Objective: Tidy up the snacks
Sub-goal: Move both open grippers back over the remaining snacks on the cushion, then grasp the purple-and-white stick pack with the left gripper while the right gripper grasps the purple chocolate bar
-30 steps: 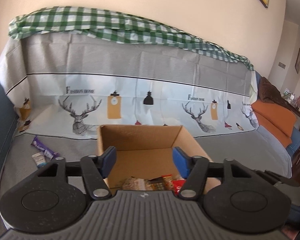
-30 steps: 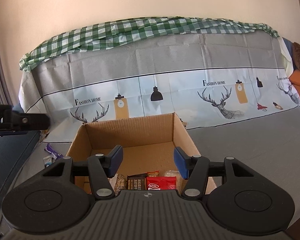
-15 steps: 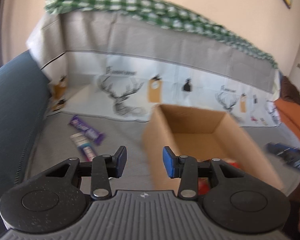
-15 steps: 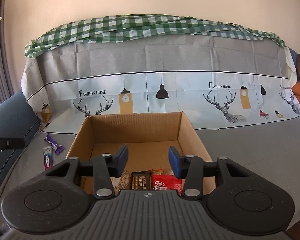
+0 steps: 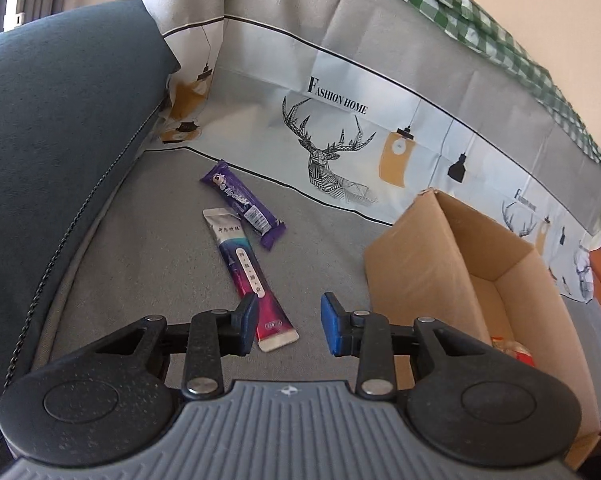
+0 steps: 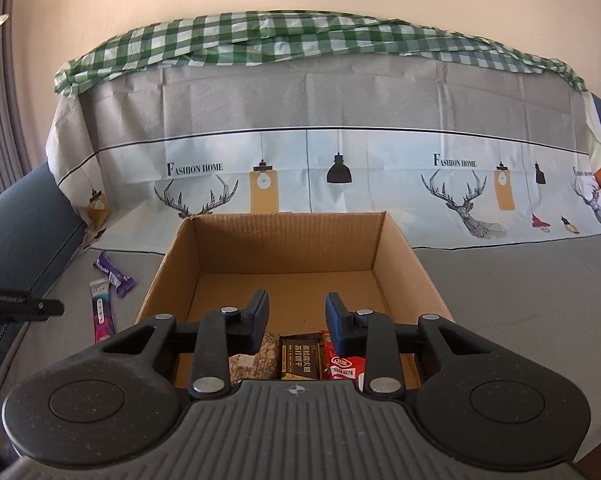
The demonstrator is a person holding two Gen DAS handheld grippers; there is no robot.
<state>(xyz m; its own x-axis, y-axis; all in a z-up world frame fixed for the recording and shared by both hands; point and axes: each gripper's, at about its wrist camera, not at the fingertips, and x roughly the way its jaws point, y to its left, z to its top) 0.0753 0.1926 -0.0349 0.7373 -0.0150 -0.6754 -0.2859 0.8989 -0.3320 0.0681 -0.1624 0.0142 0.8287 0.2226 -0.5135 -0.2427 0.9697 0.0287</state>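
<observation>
Two snack packets lie on the grey sofa seat left of an open cardboard box [image 5: 452,264]: a purple bar [image 5: 242,204] and a long white, purple and pink stick packet [image 5: 246,272]. My left gripper [image 5: 287,326] is open and empty, low over the seat, its left finger [image 5: 246,322] at the near end of the stick packet. My right gripper [image 6: 296,322] is open and empty above the near end of the box [image 6: 288,240], over several snacks inside, among them a black bar [image 6: 300,358] and a red packet [image 6: 342,360]. Both loose packets show at left in the right wrist view [image 6: 102,312].
A printed cloth with deer and lamps [image 6: 340,168] covers the sofa back, with a green checked cloth [image 6: 300,40] on top. A dark blue armrest [image 5: 52,128] rises at the left. Part of the left gripper [image 6: 16,306] shows in the right wrist view.
My left gripper has swung left from above the box and down toward the two loose packets. My right gripper has stayed over the box, its jaws a little narrower than a second ago.
</observation>
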